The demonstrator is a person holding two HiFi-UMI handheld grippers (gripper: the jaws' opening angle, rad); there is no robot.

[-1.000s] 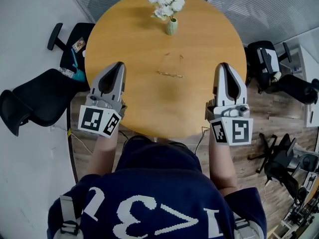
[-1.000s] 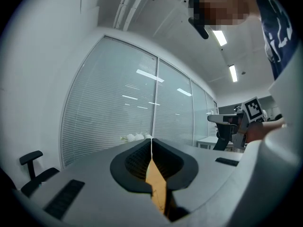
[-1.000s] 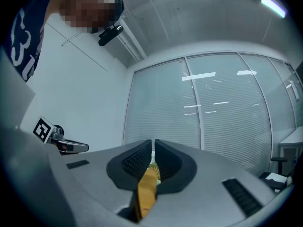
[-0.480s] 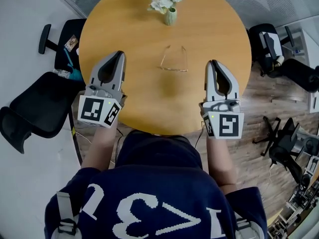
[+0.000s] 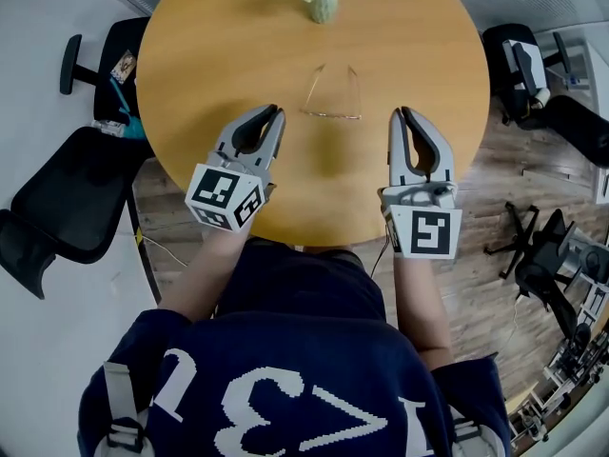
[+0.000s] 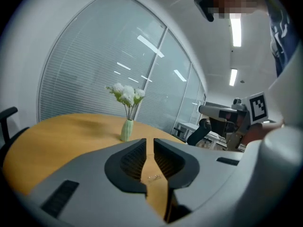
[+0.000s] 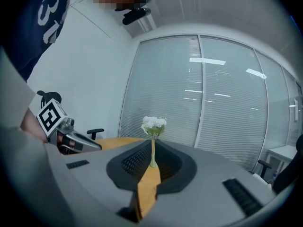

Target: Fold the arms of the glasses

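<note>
1. Glasses (image 5: 331, 115): lie on round wood table (image 5: 419, 36), arms unfolded, pointing twd vase (image 5: 324, 6) w/ white flowers.
2. L gripper (image 5: 275, 112): tips near glasses' left end, not touching. Jaws a narrow slit, opening, nothing btwn them.
3. R gripper (image 5: 401, 114): near glasses' right end, apart from them. Jaws together, empty.
4. Black office chair (image 5: 57, 188) left of table.
</note>
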